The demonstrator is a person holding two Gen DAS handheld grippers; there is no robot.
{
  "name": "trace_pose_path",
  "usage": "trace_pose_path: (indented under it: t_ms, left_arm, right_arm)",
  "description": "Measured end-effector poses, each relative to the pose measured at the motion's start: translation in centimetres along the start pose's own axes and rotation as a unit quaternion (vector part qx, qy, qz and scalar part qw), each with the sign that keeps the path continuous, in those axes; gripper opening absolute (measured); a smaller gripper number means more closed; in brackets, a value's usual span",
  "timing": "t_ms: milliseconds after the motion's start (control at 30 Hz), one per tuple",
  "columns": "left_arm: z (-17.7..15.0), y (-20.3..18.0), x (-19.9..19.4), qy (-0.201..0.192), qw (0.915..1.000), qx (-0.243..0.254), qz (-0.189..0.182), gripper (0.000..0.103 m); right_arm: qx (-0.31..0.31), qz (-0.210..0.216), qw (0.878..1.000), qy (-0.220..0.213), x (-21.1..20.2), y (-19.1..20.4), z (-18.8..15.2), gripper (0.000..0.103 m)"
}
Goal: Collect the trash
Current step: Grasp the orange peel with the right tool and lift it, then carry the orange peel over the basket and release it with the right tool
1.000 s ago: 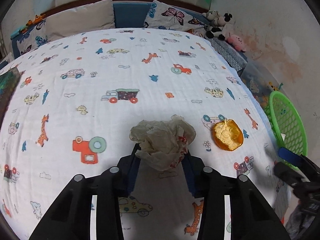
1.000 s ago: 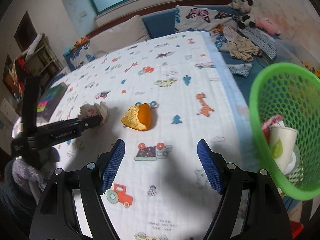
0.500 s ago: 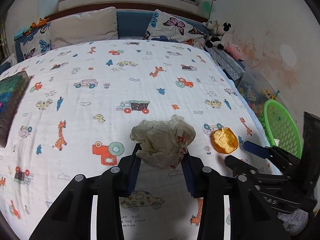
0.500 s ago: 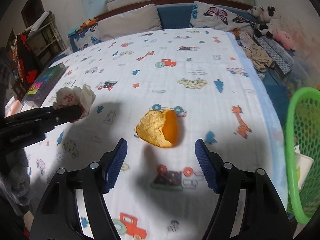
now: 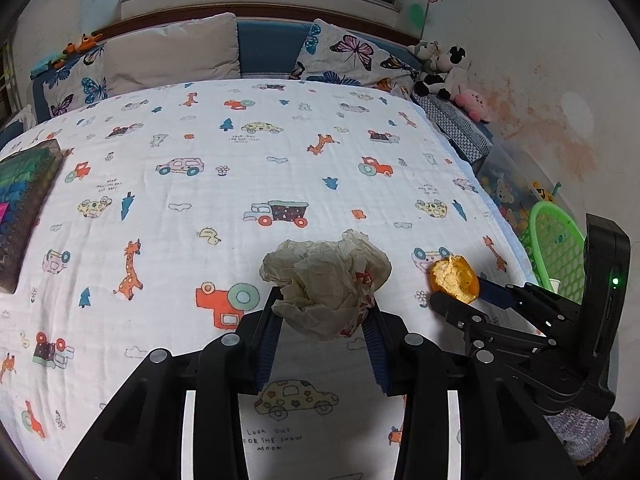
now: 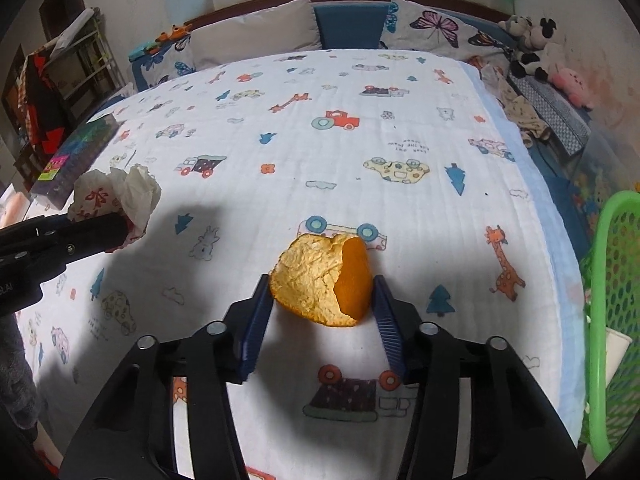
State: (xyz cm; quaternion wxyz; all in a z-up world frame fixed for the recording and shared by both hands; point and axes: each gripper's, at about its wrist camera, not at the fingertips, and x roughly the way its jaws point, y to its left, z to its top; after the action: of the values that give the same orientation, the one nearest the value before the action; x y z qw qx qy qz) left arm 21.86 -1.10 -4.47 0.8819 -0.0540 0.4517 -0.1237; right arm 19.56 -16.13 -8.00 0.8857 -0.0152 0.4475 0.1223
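We see the left gripper (image 5: 323, 312) closed on the crumpled paper (image 5: 326, 280), holding it above the bed sheet (image 5: 240, 184). The right gripper (image 6: 320, 308) is open around the orange peel (image 6: 320, 280) on the sheet; the green basket (image 6: 612, 320) stands beside the bed.

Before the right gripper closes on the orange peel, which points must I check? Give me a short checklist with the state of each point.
1. Orange peel lies between the fingers of the right gripper: ok.
2. Right gripper open wide enough to take the peel: ok, a blue pad stands on each side.
3. Pads already touch the peel: cannot tell.
4. Left gripper holds the crumpled paper firmly: ok, the paper is lifted off the bedsheet.
5. The two grippers are apart from each other: ok, the left one is off to the side in the right wrist view.
6. Green basket is near, at the bed's right edge: ok.
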Motion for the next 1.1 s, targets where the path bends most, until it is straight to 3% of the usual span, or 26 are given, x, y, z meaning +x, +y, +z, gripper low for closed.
trace_pose_path:
  t_ms: [167, 500, 1100]
  left_arm:
    - [0.0, -0.5, -0.1, -0.002, 1.0, 0.005, -0.003, 0.038]
    - [0.0, -2.8, -0.3, -0.002, 0.9996, 0.024, -0.014, 0.038]
    - [0.3, -12.4, -0.2, 0.0, 0.9939, 0.091, -0.061, 0.038]
  right_arm:
    - [0.013, 0.01, 1.0, -0.003, -0.7, -0.6, -0.1, 0.039]
    - [0.033, 0.01, 0.999, -0.021, -4.0, -2.2, -1.5, 0.038]
    - [0.09, -0.048, 0.993, -0.062, -10.9, -10.0, -4.9, 0.038]
